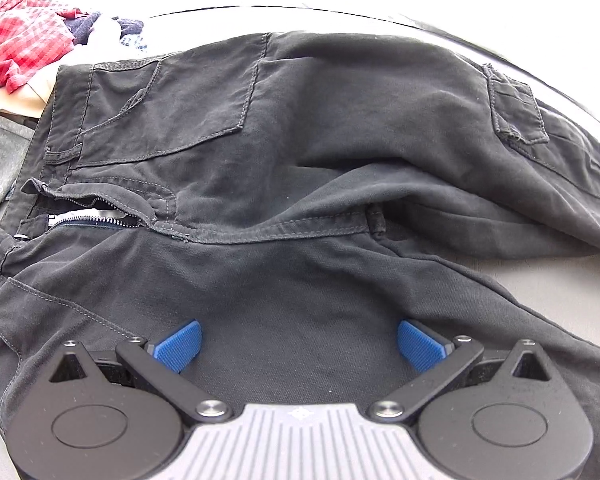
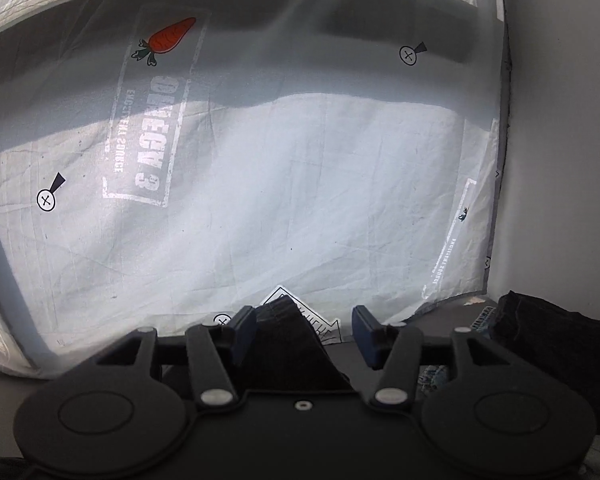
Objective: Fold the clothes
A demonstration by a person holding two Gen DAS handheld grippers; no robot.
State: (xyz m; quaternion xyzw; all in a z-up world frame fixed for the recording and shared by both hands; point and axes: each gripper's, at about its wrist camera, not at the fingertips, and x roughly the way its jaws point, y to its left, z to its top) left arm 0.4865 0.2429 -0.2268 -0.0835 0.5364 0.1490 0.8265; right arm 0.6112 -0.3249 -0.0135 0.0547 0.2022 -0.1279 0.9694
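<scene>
Left wrist view showed the dark grey trousers (image 1: 284, 152) spread over a pale surface (image 1: 560, 292), fly unzipped, with the left gripper (image 1: 299, 345) just above the cloth, its 2 blue pads wide apart and holding nothing. A heap of clothes (image 1: 24, 40) lay at far left. Right wrist view alone showed a printed sheet (image 2: 300, 184) with a carrot (image 2: 168, 38); the right gripper (image 2: 304, 332) stood spread, dark fabric (image 2: 288, 344) between its pads, unclamped.
</scene>
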